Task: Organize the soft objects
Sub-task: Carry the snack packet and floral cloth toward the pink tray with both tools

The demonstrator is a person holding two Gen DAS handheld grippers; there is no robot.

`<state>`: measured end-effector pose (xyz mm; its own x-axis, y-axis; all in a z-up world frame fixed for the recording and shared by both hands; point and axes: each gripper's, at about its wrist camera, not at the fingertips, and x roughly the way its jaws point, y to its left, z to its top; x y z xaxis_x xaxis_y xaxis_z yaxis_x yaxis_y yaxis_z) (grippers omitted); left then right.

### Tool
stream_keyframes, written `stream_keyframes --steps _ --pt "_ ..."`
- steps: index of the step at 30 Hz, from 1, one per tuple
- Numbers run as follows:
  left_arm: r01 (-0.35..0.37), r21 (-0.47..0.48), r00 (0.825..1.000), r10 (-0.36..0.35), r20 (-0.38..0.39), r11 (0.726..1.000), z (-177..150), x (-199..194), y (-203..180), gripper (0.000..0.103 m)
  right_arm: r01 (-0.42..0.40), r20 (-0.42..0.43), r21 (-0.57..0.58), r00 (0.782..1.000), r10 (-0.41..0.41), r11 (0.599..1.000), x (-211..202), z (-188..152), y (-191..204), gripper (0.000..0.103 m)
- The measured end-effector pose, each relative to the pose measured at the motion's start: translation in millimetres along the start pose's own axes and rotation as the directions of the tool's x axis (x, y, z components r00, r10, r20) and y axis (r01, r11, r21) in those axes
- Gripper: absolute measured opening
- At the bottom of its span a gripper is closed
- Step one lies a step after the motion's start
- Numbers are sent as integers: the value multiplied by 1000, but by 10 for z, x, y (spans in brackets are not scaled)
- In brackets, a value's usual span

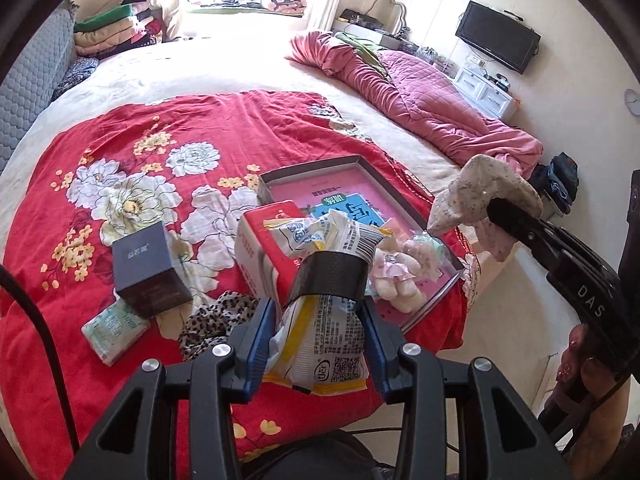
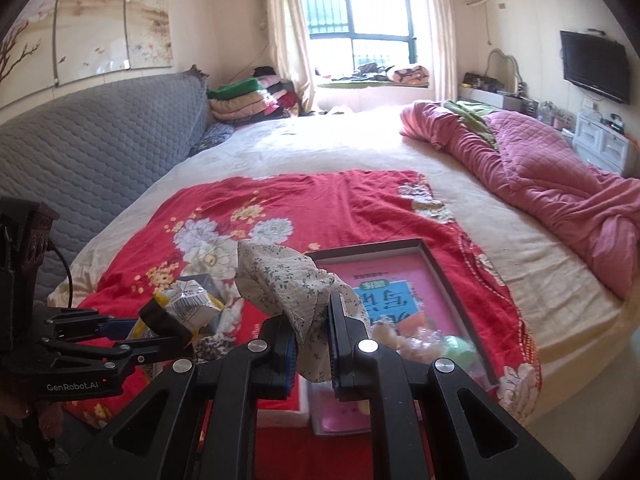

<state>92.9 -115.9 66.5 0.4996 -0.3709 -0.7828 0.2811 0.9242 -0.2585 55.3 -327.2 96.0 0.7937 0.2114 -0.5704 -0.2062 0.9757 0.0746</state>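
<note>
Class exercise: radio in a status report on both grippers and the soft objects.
Left gripper shut on crinkly snack packet. Right gripper shut on floral cloth. Both over shallow box on red floral blanket. Nothing in the way.

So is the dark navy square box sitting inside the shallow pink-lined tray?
No, the dark navy square box stands on the red floral blanket, apart from the shallow pink-lined tray.

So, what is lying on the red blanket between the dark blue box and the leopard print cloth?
Nothing: in the left wrist view the dark blue box nearly meets the leopard print cloth, with only red blanket between.
</note>
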Motion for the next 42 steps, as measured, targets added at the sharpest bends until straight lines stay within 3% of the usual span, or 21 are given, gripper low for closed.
stream_keyframes --steps 8,15,28,42 --pt "11 60 1000 -10 -23 998 221 278 -363 42 80 25 128 996 -84 989 -177 -91 -613 13" --pt "-9 96 999 13 -46 995 359 590 -523 42 177 3 145 984 -179 974 -142 -205 -875 13" --pt "-27 98 991 40 -131 995 467 1245 -571 42 220 -52 219 975 -214 950 126 -399 -1266 14" --pt "-21 113 986 39 -163 993 561 1563 -595 42 230 -81 190 972 -218 954 783 -294 -1358 15"
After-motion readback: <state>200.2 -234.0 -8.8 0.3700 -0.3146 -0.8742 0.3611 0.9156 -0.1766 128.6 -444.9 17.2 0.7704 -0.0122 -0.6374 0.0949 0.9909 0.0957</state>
